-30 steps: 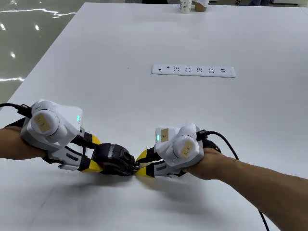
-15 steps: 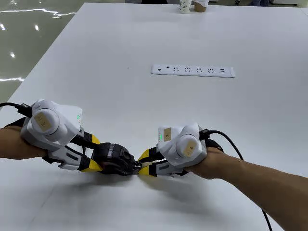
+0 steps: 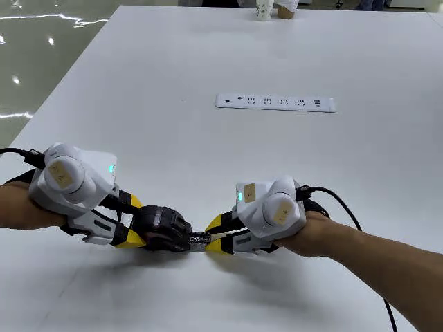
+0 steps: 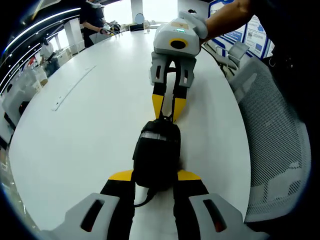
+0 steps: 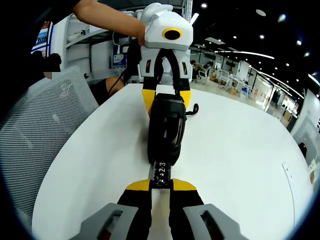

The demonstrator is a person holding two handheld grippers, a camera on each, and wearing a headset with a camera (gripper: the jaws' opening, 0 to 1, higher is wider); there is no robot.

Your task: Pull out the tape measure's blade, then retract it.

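By the table's (image 3: 277,173) near edge, the left gripper (image 3: 138,220) squeezes the black tape measure (image 3: 165,227). The right gripper (image 3: 214,234) pinches the blade (image 5: 161,172); a short bit shows, its tip hidden between the jaws.

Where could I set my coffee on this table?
The tabletop between the power strip and the tape measure is free, also right of the strip. Crowded at the near edge: the left gripper holds the tape measure, the right gripper pinches its blade.
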